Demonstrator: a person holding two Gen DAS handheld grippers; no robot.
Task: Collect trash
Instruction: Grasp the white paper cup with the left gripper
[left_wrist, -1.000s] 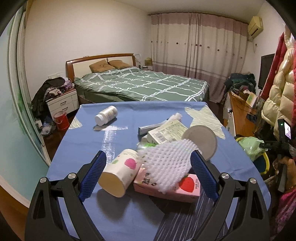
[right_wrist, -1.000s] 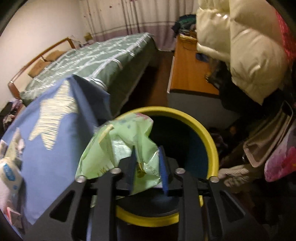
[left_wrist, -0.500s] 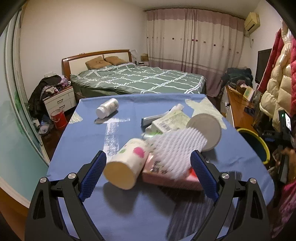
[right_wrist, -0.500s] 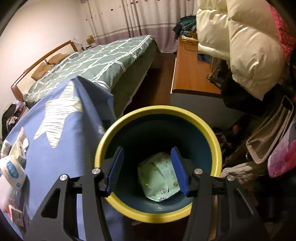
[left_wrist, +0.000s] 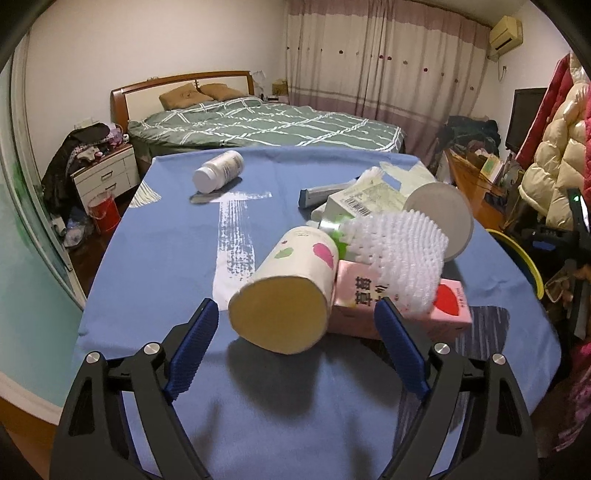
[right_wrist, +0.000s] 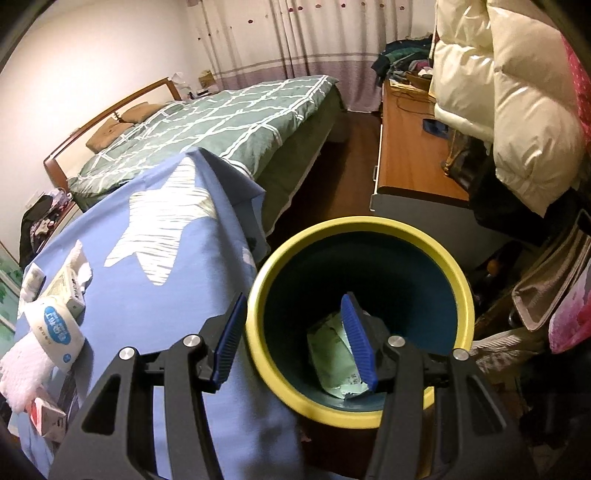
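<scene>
Left wrist: paper cup (left_wrist: 284, 291) lies against pink carton (left_wrist: 448, 314), foam netting (left_wrist: 399, 254).

left gripper (left_wrist: 293, 349): jaws spread, empty | right gripper (right_wrist: 295, 341): jaws spread, empty

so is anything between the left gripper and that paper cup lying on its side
Nothing visible. The left gripper is open and the paper cup lies just ahead of the gap between its fingers, base toward the camera. The pink carton and white foam net touch the cup's right side, beyond it rather than in the path.
</scene>
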